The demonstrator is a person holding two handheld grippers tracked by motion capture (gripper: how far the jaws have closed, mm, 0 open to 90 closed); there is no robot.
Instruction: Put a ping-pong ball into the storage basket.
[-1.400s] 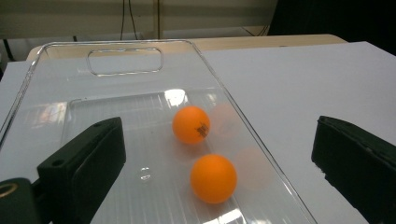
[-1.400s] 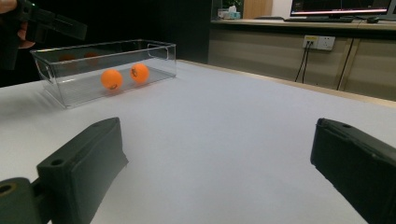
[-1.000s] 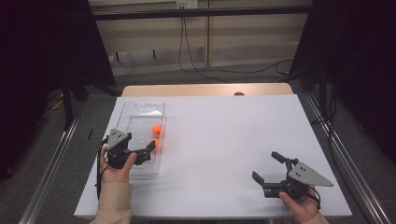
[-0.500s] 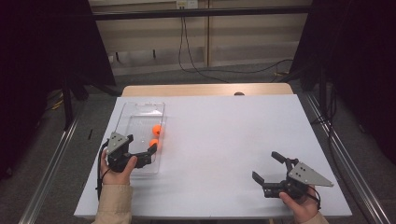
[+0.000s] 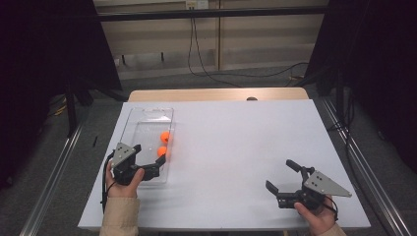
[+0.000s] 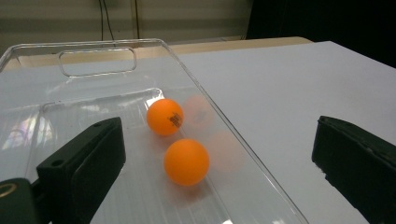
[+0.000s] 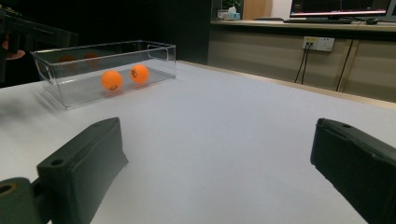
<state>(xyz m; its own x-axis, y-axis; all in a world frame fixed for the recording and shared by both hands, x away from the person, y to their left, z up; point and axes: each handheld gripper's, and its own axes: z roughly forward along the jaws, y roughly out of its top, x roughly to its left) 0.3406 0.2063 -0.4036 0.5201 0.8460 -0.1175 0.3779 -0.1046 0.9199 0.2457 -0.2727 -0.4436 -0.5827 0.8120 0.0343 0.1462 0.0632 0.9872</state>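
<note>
Tools sit low in the frame: the right tool (image 5: 282,179) at lower right, jaws wide and empty, the left tool (image 5: 147,160) at lower left, jaws wide over the clear bin's (image 5: 147,114) near end. Two orange balls (image 5: 165,137) lie inside, just beyond it, on the white table (image 5: 246,137).

White table (image 5: 236,142) with a clear plastic bin (image 5: 147,123) (near its left edge)
</note>
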